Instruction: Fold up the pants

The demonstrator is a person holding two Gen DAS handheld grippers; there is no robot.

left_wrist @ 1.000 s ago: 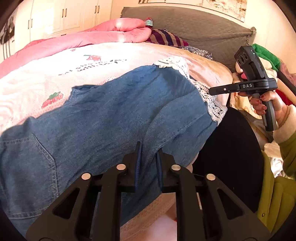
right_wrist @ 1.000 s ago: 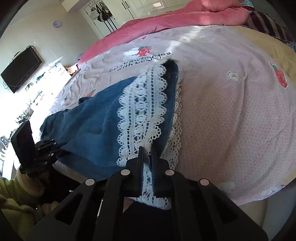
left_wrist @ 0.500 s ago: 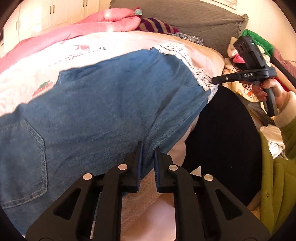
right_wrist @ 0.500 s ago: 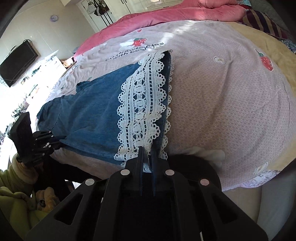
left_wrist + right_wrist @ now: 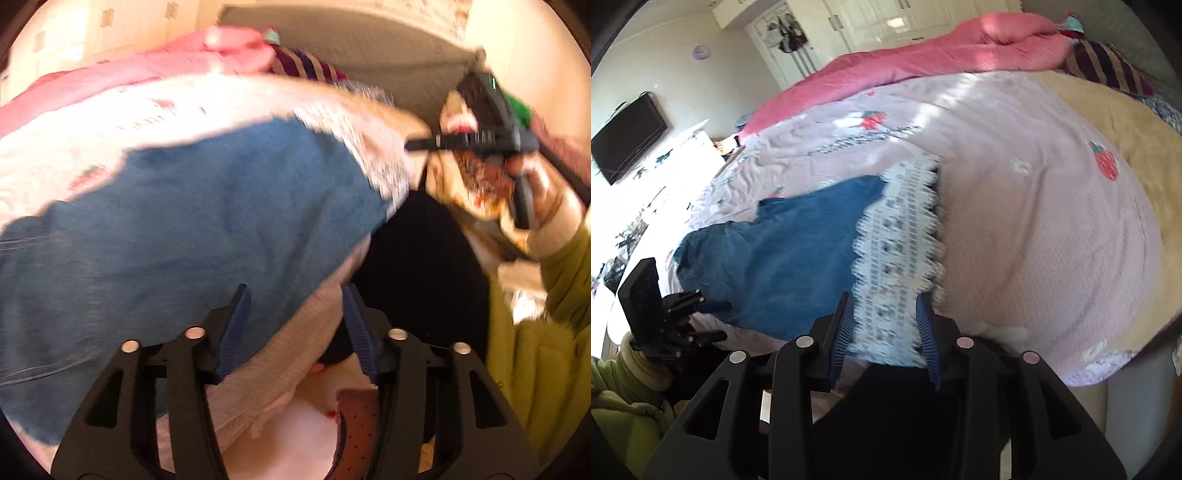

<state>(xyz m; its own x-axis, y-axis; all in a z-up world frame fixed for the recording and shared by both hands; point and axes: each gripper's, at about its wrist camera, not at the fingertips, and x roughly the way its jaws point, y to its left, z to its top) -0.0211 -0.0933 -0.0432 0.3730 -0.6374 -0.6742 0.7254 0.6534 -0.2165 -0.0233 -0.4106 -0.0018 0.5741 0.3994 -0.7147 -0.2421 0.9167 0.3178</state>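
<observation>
Blue denim pants (image 5: 798, 254), lace-hemmed, seemingly flat on bed (image 5: 1015, 229); both tongs opening, released.

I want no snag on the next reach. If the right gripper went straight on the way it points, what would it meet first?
Most likely the white lace hem of the jeans, which lies between the opening fingers of the right gripper, flat on the bedspread. Depth is hard to judge.

bedsheet (image 5: 1015, 229): pale pink with strawberry prints, fills the frame's middle
quilt (image 5: 923, 59): pink, bunched along the top
striped pillow (image 5: 1108, 66): upper right corner
television (image 5: 626, 136): dark, on the wall at left
wardrobe doors (image 5: 879, 22): white, top centre
</observation>
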